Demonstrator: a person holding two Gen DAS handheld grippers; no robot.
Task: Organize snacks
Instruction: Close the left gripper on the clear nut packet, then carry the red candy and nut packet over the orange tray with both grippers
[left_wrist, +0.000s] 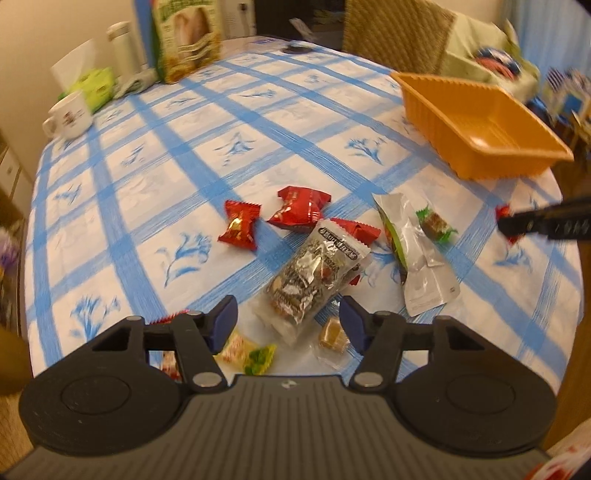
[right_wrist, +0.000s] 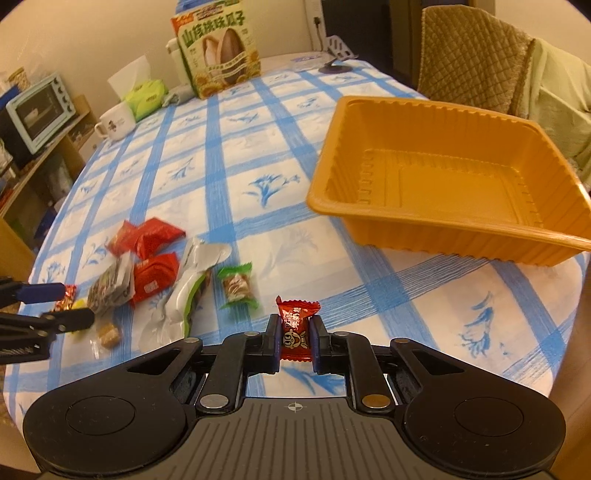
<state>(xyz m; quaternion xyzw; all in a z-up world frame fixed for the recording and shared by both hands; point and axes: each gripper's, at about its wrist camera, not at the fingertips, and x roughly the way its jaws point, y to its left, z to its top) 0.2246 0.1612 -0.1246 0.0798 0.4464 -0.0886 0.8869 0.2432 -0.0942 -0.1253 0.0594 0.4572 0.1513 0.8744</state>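
The small red foil-wrapped candy (right_wrist: 295, 330) is clamped upright between the fingers of the right gripper (right_wrist: 294, 341), held clear above the blue-and-white checked tabletop (right_wrist: 229, 177); the empty orange ribbed plastic tray (right_wrist: 436, 177) stands on the tabletop beyond and to the right of that gripper, apart from it; the remaining snacks lie in a loose cluster on the tabletop to the left: a green-ended wrapped sweet (right_wrist: 236, 286), a long silver-and-green pouch (right_wrist: 188, 295), several red pillow packets (right_wrist: 147, 236), a clear bag of mixed foil-wrapped pieces (left_wrist: 314, 273) and a clear-wrapped brown toffee (left_wrist: 334, 338); the left gripper (left_wrist: 288, 323) hangs low over the near end of the clear bag, its blue-padded fingers (left_wrist: 225, 317) apart on either side of it, pressing on nothing; at the far edge stand a green sunflower-seed box (right_wrist: 218, 48), a white mug (right_wrist: 116, 122) and a green tissue pack (right_wrist: 146, 96).
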